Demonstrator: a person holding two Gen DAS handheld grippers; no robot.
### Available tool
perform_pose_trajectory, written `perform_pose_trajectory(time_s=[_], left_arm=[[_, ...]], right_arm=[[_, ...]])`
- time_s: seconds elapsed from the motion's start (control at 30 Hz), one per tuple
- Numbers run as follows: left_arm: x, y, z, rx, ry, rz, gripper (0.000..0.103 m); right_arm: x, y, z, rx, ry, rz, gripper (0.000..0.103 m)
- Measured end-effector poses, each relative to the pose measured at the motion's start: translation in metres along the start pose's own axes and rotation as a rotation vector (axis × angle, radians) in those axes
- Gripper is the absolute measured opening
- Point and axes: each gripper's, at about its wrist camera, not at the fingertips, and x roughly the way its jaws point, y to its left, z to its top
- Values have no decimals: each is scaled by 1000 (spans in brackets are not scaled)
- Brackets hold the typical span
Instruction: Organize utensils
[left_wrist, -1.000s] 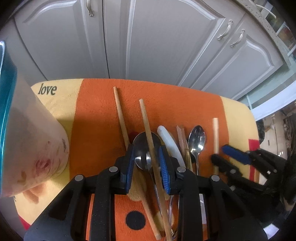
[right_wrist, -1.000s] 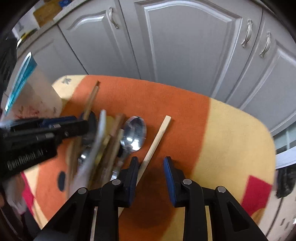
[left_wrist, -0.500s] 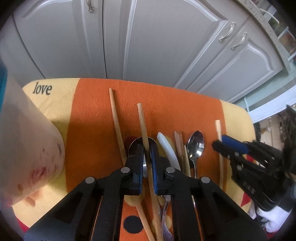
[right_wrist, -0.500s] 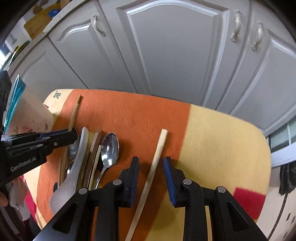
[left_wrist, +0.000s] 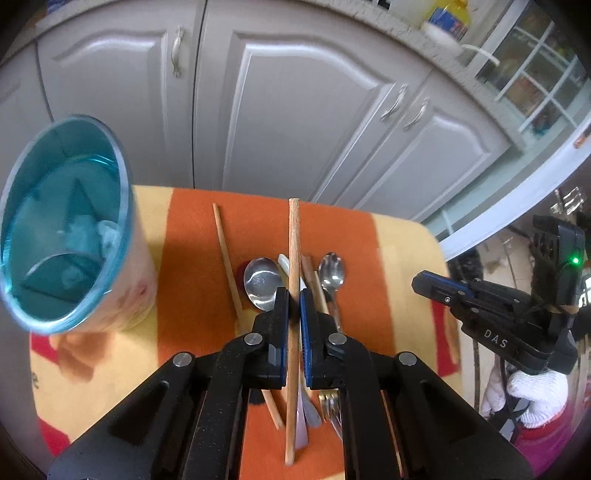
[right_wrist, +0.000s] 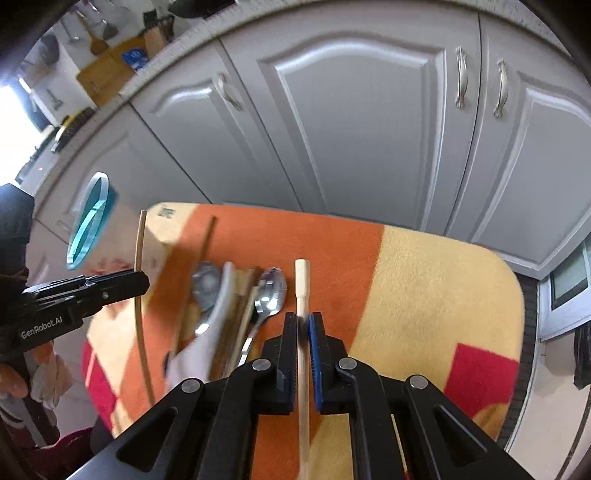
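Note:
My left gripper (left_wrist: 294, 295) is shut on a brown wooden chopstick (left_wrist: 293, 240) and holds it lifted above the orange and yellow cloth (left_wrist: 192, 280). My right gripper (right_wrist: 303, 321) is shut on a pale chopstick (right_wrist: 301, 280), also raised. On the cloth lie a second brown chopstick (left_wrist: 226, 254), a large metal spoon (left_wrist: 262, 282), a smaller metal spoon (left_wrist: 331, 269) and a white spoon (right_wrist: 221, 295). A blue-rimmed cup (left_wrist: 66, 236) stands at the left of the cloth.
Grey cabinet doors (left_wrist: 295, 110) stand behind the table. The table edge runs close behind the utensils. The right gripper's body (left_wrist: 509, 317) shows at the right of the left wrist view, and the left gripper's body (right_wrist: 74, 295) at the left of the right wrist view.
Both grippers closed on their chopsticks and lifted them off the cloth. The left gripper rose, so the cup's open top came into view.

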Motion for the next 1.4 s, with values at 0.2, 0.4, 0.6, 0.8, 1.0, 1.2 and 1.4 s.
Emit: perform_pose_trajectory(time_s=[0.2,0.4,0.6,0.8,1.0,1.2,1.4], left_arm=[[-43,2,-4,10,-67,-6,4],[-59,7,-14,-8,-88,-15,5],[-70,10,-19,-20,-97,-18,5],[-83,11,-22,-12,-113,-28,5],[-104,12,-19,-12,-148,-51,4],[-141,21,-8,-32,-207,-64,4],[-192,39,24,-34,-329,2,4]], right_arm=[[-30,26,-2,-46,-65,6,6],[11,21,-3,-35,32,-56,9],[78,25,-4,-98,171,-152,28],[84,27,0,-145,176,-157,6],[26,22,-3,-88,80,-74,6],[-44,44,7,-97,-49,26,6],[-98,102,58,-165,-220,165,6]])
